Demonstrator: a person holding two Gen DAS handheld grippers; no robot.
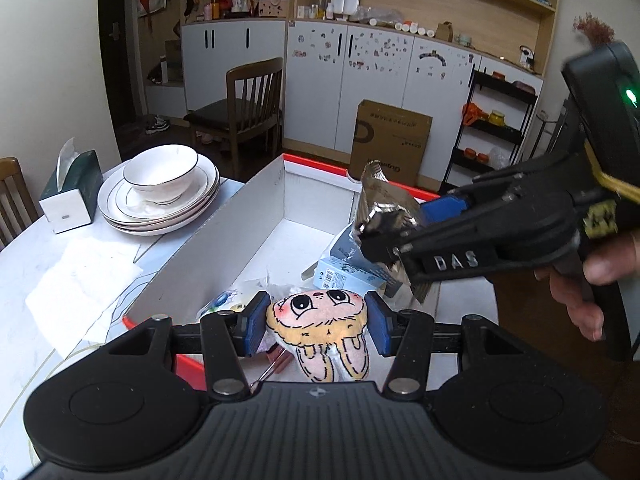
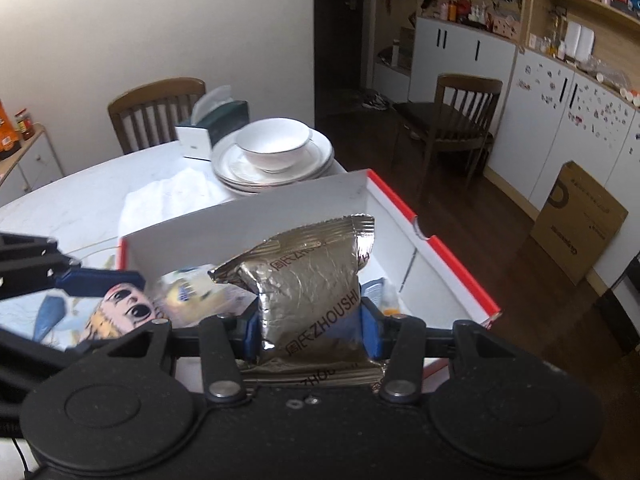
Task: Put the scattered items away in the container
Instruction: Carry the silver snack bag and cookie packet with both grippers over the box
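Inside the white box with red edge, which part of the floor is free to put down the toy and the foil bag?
The far half of the box floor is bare, bordered by the left and far walls. The near end is crowded: blue carton, plastic packets.

white table (image 1: 24, 264), plates (image 1: 160, 204), tissue box (image 1: 74, 192), box (image 1: 224, 240)

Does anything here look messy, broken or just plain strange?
Nothing looks spilled or broken. The oddest thing is the crumpled white paper towel lying loose on the table beside the red-edged box. The foil snack bag is creased where the right gripper pinches it.
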